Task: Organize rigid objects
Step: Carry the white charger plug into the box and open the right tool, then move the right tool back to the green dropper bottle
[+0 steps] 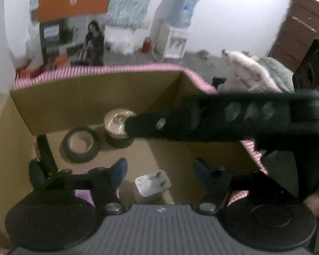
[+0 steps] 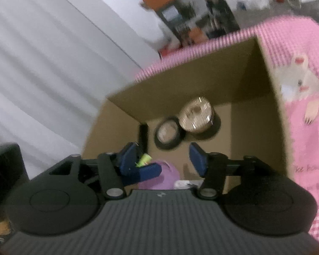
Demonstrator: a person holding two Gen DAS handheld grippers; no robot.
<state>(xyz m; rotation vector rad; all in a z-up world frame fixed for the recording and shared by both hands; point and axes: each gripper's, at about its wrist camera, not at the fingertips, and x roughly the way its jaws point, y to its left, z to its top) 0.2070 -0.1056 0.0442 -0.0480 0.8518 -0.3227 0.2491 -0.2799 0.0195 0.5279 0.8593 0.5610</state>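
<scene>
Both grippers are hovering over the cardboard box [image 1: 78, 97]. The left gripper [image 1: 159, 171] is gaping wide, holding nothing — a white plug [image 1: 152, 183] is lying below it. The right gripper [image 2: 165, 159] is likewise spread and empty — tape rolls [image 2: 168, 133] are resting deeper inside.

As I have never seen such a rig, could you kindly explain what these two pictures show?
Each picture comes from a camera on a hand-held gripper carried by a person, looking along its two blue-padded fingers. Both aim into a cardboard box. Inside lie a black tape roll, a clear tape roll on another dark roll, and a white plug. The left hand-held gripper is open and empty. So is the right hand-held gripper, whose body crosses the left view.
</scene>
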